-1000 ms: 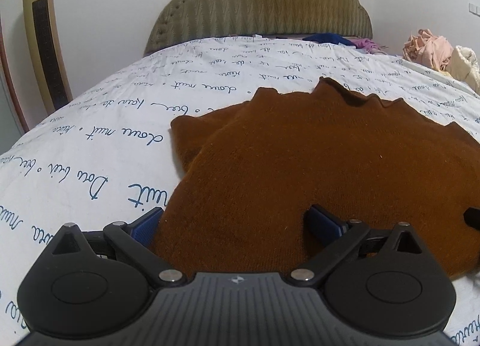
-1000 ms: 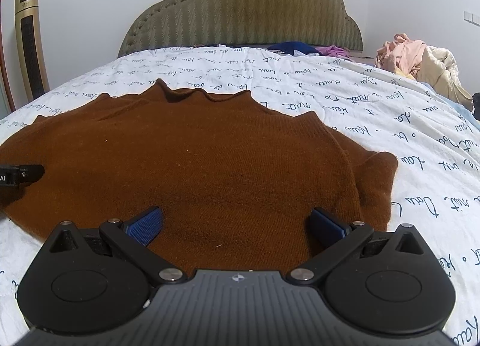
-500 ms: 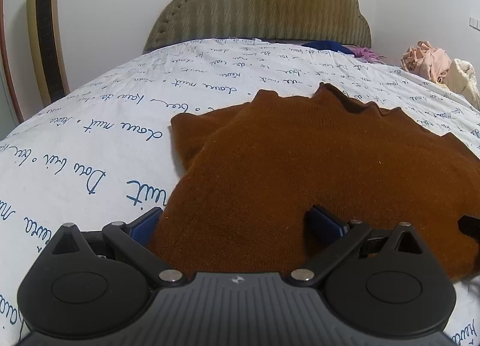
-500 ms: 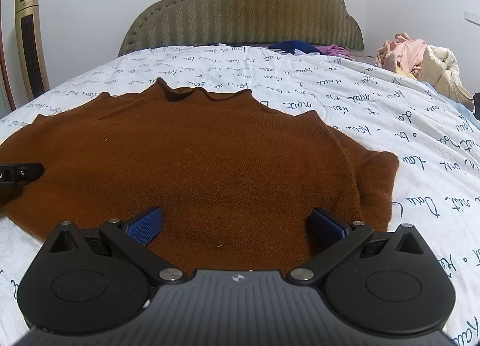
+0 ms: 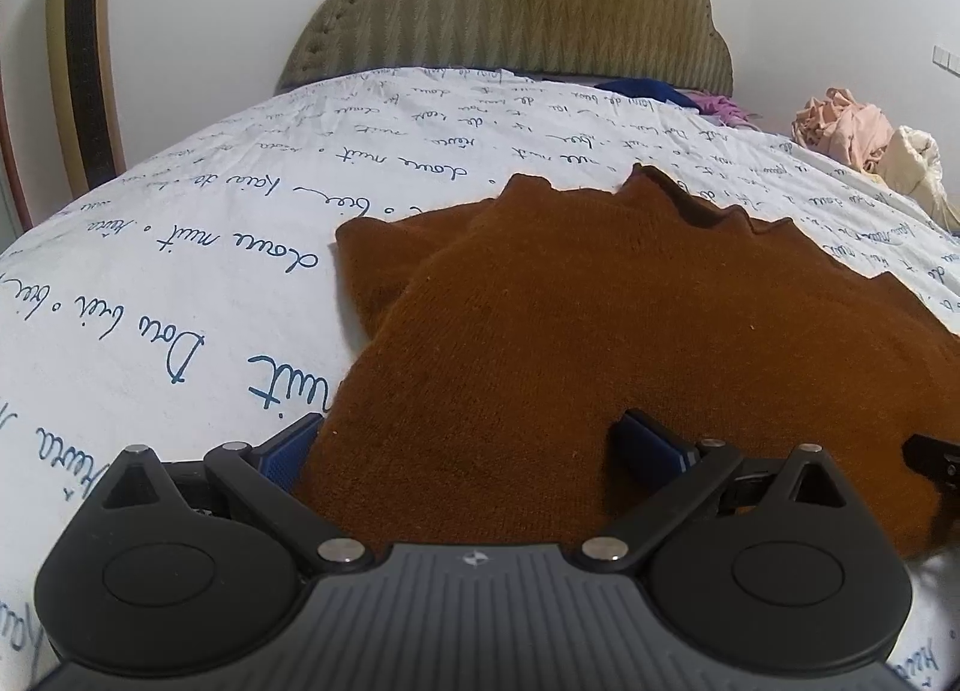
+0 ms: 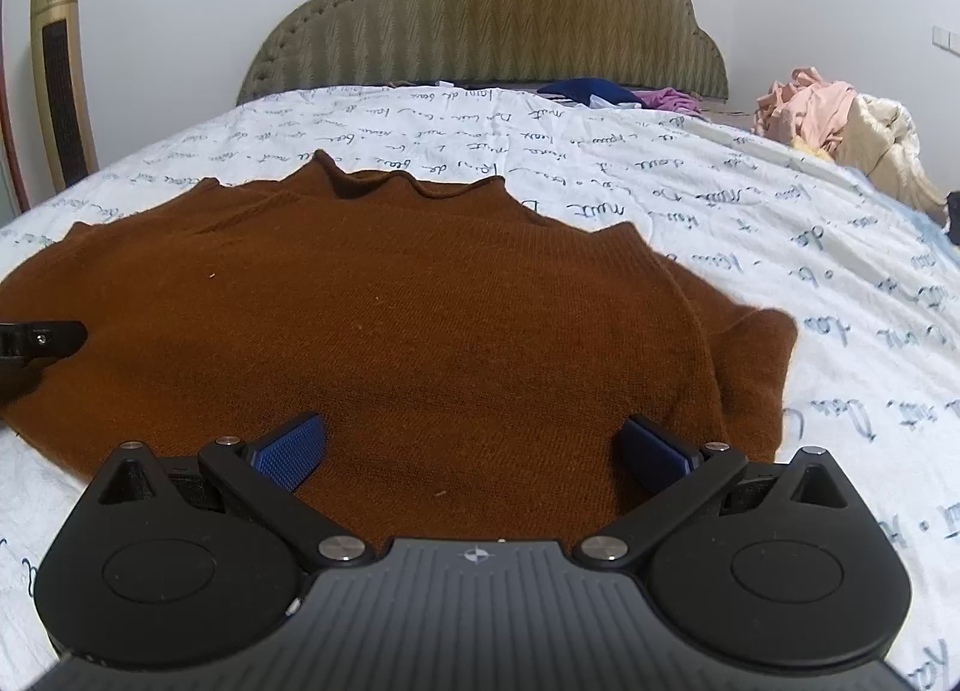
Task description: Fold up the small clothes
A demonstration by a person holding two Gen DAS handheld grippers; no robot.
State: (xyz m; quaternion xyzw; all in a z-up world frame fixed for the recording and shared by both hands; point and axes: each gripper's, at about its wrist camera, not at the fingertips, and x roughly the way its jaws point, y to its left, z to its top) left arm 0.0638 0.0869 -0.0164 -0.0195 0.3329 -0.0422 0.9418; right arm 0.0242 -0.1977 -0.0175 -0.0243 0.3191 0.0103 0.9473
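1. The brown sweater [image 6: 384,343] lies flat on the bed [image 6: 750,211], hem towards both grippers. If only the top layer is caught, the fold could drag crooked (a guess from the loose knit).
2. The left sleeve [image 5: 384,259] is tucked partly under the body, so lifting may spill it out.
3. The left gripper [image 5: 468,439] and right gripper [image 6: 474,445] both stand wide open, gripping nothing.
4. The hem edge is hidden behind the gripper bodies.
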